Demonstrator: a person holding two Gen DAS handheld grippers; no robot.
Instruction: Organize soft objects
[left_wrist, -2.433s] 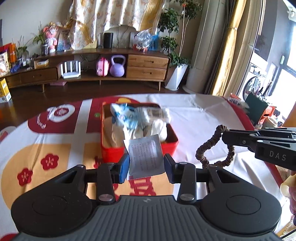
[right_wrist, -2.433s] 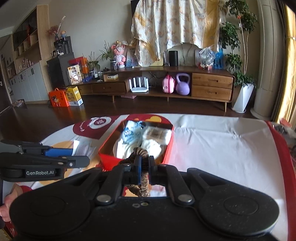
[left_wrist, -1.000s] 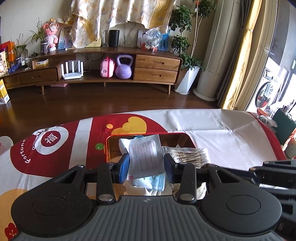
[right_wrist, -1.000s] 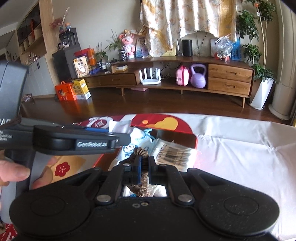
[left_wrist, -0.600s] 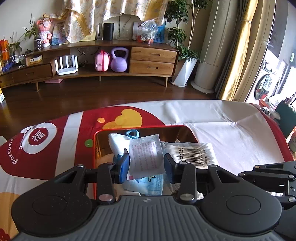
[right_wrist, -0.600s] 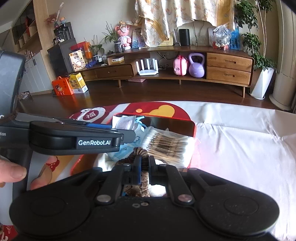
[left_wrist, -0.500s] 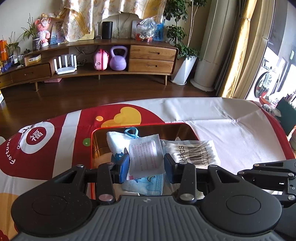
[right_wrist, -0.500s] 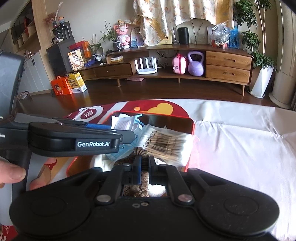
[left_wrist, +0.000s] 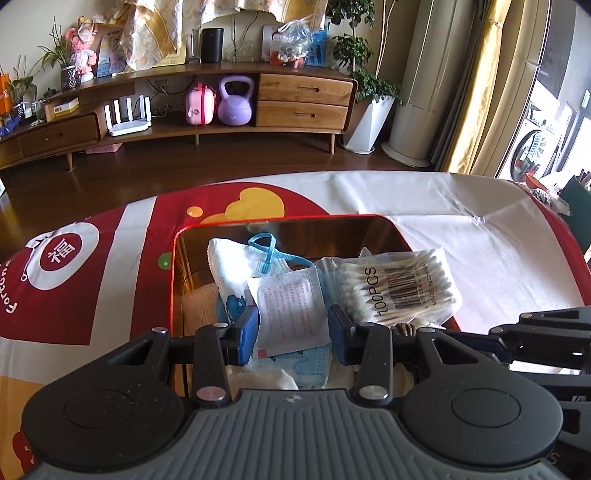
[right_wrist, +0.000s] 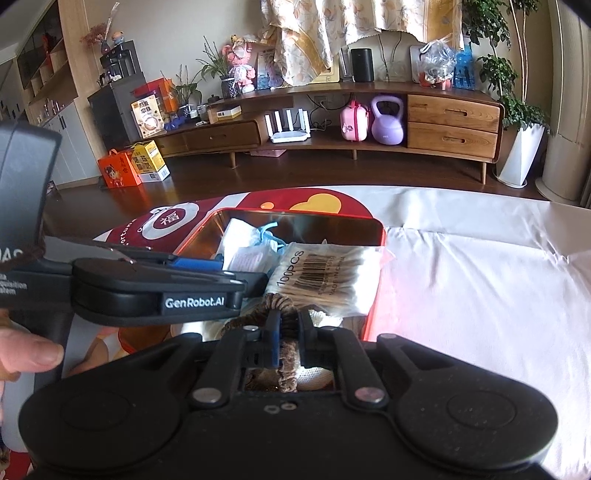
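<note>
Both claws have been brought over the red tin (left_wrist: 177, 258): the left claw (left_wrist: 291, 334) apparently still grips a white sachet (left_wrist: 288, 306), the right claw (right_wrist: 288, 341) is clamped on a brown scrunchie (right_wrist: 284, 306); release seems next.

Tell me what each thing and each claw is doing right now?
Left claw: shut on the packet, over the tin.
Packet: held upright.
Right claw: shut on the scrunchie.
Scrunchie: gripped, hanging down.
Tin: open, partly filled.
Swab bag: sealed, lying on the pile.
Mask: crumpled in the tin.
</note>
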